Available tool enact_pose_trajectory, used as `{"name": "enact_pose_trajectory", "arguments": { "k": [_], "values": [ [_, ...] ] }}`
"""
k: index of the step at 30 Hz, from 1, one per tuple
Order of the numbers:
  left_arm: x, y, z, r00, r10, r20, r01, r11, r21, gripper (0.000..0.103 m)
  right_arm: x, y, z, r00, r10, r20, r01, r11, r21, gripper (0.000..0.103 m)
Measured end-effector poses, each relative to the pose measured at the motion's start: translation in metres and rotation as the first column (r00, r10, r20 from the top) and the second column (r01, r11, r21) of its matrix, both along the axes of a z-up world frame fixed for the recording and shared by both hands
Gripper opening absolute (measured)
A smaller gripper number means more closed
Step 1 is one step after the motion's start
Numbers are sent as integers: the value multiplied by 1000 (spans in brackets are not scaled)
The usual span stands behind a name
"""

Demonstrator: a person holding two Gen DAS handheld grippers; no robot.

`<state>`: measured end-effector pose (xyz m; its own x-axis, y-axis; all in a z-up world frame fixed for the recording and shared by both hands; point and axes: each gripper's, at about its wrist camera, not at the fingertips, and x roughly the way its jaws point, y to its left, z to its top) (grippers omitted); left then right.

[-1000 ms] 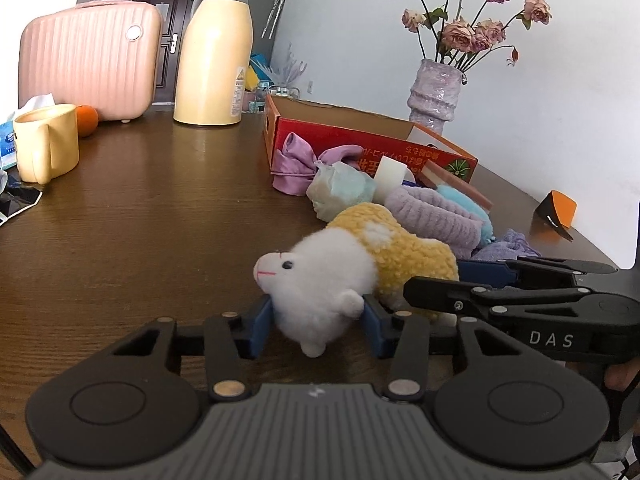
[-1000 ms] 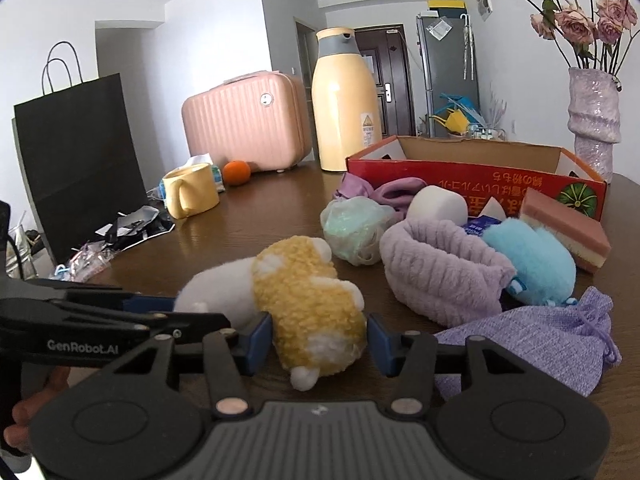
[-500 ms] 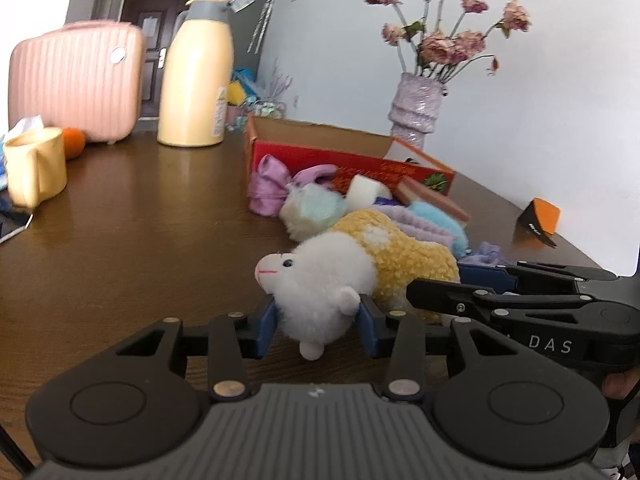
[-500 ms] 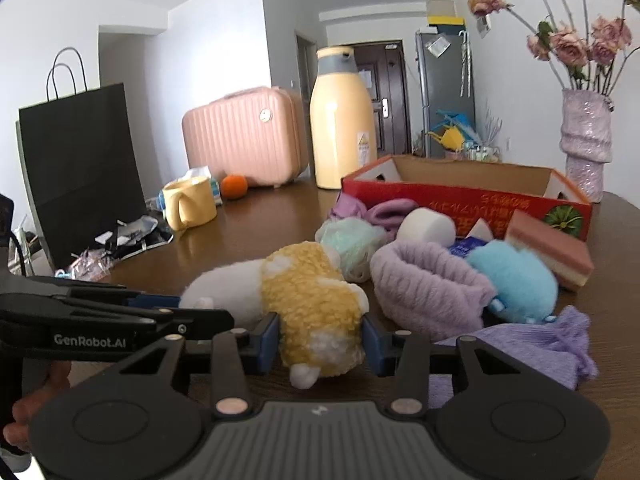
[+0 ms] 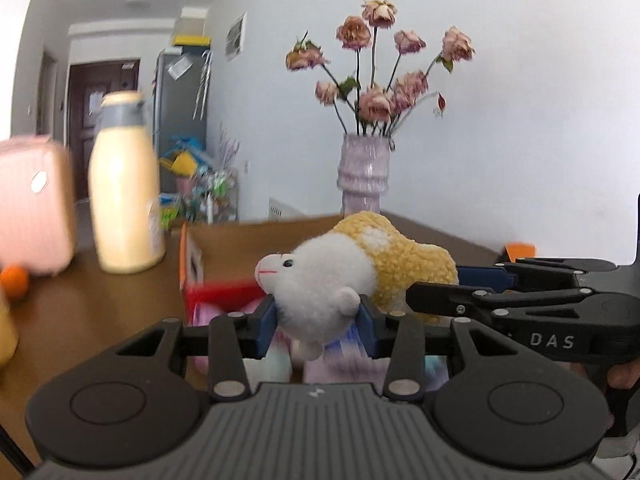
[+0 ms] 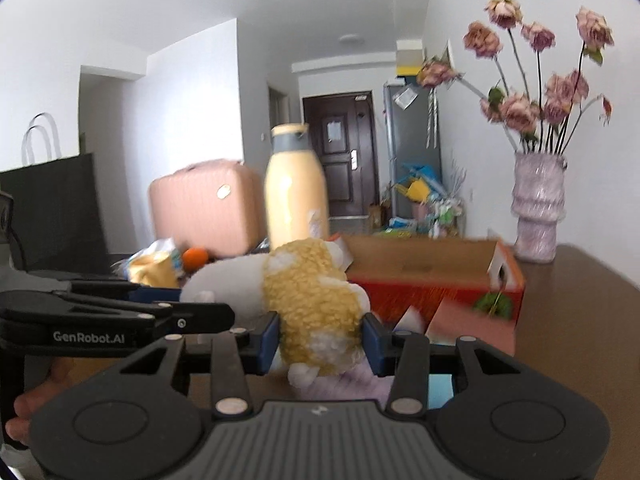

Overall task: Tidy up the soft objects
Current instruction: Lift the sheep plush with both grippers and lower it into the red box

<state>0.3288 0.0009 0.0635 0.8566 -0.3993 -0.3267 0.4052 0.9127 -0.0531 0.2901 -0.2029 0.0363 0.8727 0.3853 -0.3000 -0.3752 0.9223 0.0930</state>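
Plush sheep (image 5: 340, 280) is being lifted clear of the tabletop | left gripper (image 5: 316, 316) clamping white head, right gripper (image 6: 320, 336) yellow body | cardboard box (image 6: 420, 264) likely being approached

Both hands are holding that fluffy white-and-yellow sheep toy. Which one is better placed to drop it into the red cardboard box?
Probably right: its fingers hold the toy's yellow end nearest the box.
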Motion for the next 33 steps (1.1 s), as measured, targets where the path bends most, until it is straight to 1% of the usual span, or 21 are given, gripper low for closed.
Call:
{"name": "enact_pose_trajectory", "arguments": {
  "k": [4, 7, 9, 11, 13, 15, 16, 18, 22, 24, 27, 31, 33],
  "values": [
    [78, -3, 8, 999, -10, -46, 9, 1000, -28, 42, 62, -11, 20, 1000, -13, 17, 13, 1000, -3, 43],
    [138, -1, 12, 995, 10, -96, -15, 998, -56, 42, 123, -17, 27, 1000, -7, -23, 7, 1000, 24, 43],
    [170, 0, 11, 993, 36, -109, -40, 998, -38, 42, 167, -17, 31, 998, 1, -58, 0, 1000, 27, 43],
    [198, 1, 4, 989, 73, -130, -75, 997, -17, 42, 212, -12, 34, 996, 15, -90, -15, 1000, -3, 43],
    [225, 2, -5, 978, 118, -174, -118, 993, 6, 42, 252, -5, 33, 991, 38, -128, -42, 999, -30, 43],
    [246, 6, -13, 963, 156, -220, -156, 988, 16, 42, 293, 3, 27, 979, 70, -189, -84, 994, -65, 43],
    [256, 6, -18, 957, 172, -235, -172, 985, 21, 42, 305, 7, 25, 977, 79, -198, -97, 992, -83, 43],
    [270, 7, -24, 948, 198, -250, -196, 980, 35, 42, 332, 19, 17, 969, 110, -221, -143, 980, -141, 43],
    [289, 5, -37, 928, 229, -293, -205, 972, 111, 41, 373, 31, 4, 948, 146, -283, -196, 968, -155, 43],
    [291, 4, -43, 932, 212, -295, -184, 976, 121, 41, 392, 36, -4, 934, 151, -324, -212, 964, -160, 43],
    [284, 2, -49, 940, 173, -293, -145, 983, 116, 41, 414, 44, -17, 921, 97, -378, -176, 968, -179, 42],
    [275, 3, -46, 944, 189, -270, -158, 979, 132, 42, 420, 60, -23, 924, 60, -377, -158, 959, -234, 42],
    [273, 6, -40, 943, 206, -263, -176, 975, 135, 43, 415, 60, -20, 928, 58, -369, -155, 959, -238, 42]
  ]
}}
